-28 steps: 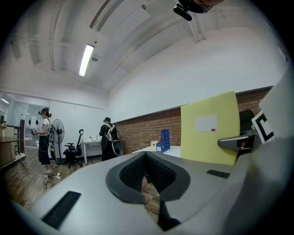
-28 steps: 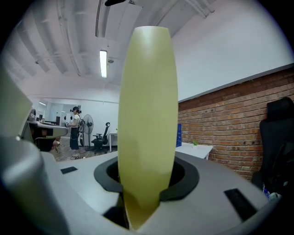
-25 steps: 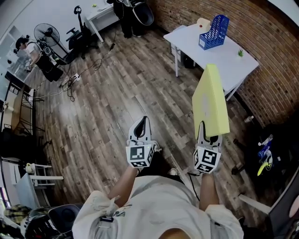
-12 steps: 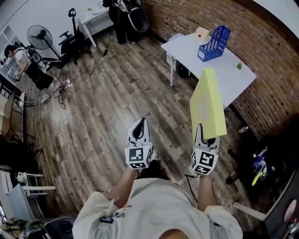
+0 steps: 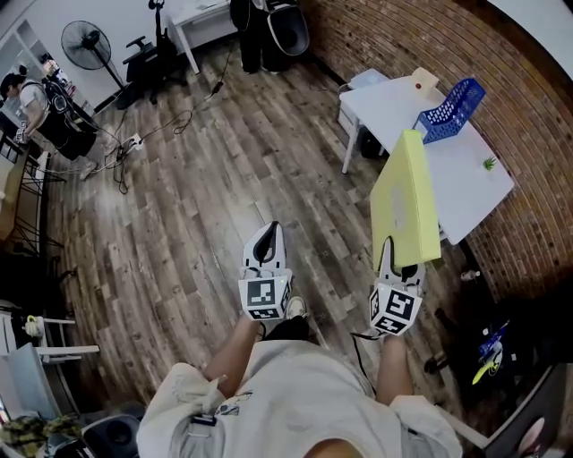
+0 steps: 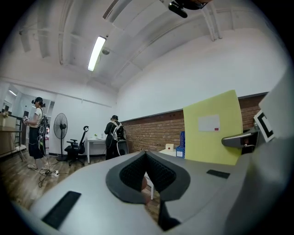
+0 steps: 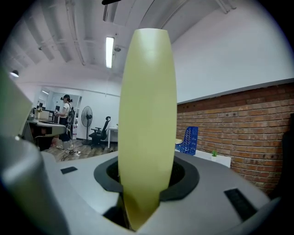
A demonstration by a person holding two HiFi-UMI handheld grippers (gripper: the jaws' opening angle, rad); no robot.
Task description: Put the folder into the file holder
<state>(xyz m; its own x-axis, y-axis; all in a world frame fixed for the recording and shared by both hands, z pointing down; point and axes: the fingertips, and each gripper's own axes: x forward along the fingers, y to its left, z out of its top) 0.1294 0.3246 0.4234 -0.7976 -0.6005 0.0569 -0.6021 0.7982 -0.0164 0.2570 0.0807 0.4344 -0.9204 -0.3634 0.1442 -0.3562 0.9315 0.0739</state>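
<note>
My right gripper [image 5: 400, 258] is shut on a thick yellow folder [image 5: 407, 201], which stands on edge and reaches forward from the jaws. In the right gripper view the yellow folder [image 7: 147, 119] fills the centre between the jaws. The blue file holder [image 5: 450, 111] stands on the far part of a white table [image 5: 466, 183], ahead and to the right of the folder; the file holder [image 7: 185, 140] also shows past the folder in the right gripper view. My left gripper [image 5: 266, 252] is shut with nothing in it, held over the wooden floor. The left gripper view shows the folder [image 6: 212, 128] at its right.
A small plant [image 5: 490, 164] and a pale box [image 5: 423, 80] sit on the white table. The brick wall [image 5: 537, 107] runs behind it. Another white desk [image 5: 201, 18], an office chair [image 5: 148, 63], a fan [image 5: 83, 43], floor cables [image 5: 148, 134] and people [image 5: 45, 112] are farther off.
Both grippers have travelled across the floor with the folder; the white table and blue file holder now sit farther right in the head view. The grip on the folder is unchanged.
</note>
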